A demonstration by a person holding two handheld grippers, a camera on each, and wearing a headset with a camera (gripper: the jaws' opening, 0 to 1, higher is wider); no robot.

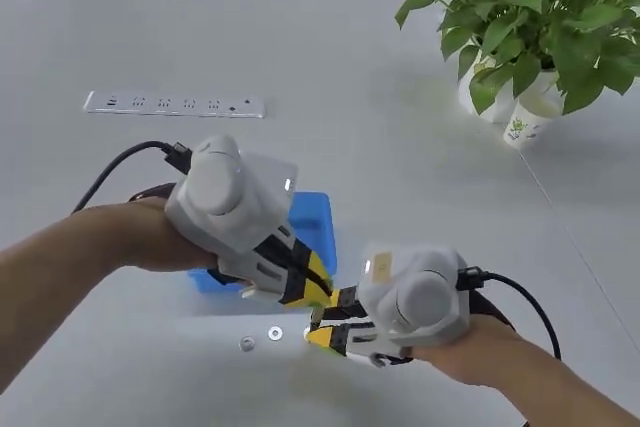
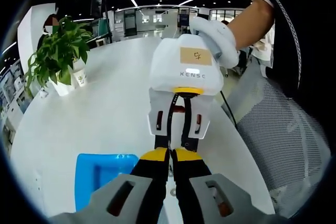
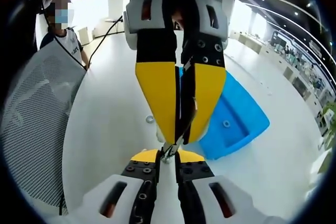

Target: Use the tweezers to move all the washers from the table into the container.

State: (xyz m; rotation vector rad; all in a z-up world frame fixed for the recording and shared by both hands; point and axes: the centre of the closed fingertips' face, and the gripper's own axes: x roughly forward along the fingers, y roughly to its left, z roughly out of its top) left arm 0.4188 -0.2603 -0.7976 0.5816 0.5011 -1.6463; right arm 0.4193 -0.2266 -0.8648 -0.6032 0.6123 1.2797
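Just in front of the container (image 1: 312,209), low over the worktop (image 1: 380,147), the two hand-held grippers meet nose to nose. The left hand-held gripper (image 1: 308,293) comes in from the container side and the right hand-held gripper (image 1: 326,336) from the person's side. I judge they are brought together like this to settle the tweezers (image 3: 169,151) into a working hold before any washer is picked, since one set of jaws alone could hardly line up so thin a tool.

In the right gripper view the left one's yellow jaws stand narrow, clamped on the tweezers, which run down as a thin strip between them. The right one's jaws are also nearly together, with the tweezers' lower end in the slight gap. Whether they pinch it or only bracket it I cannot tell.

Two washers lie on the worktop just beside the meeting jaws, one (image 1: 275,332) close under them and another (image 1: 247,344) a little further to the left (both loose, touching nothing). One washer (image 3: 226,124) lies inside the container, so the task looks partly done, with at least two left to lift.
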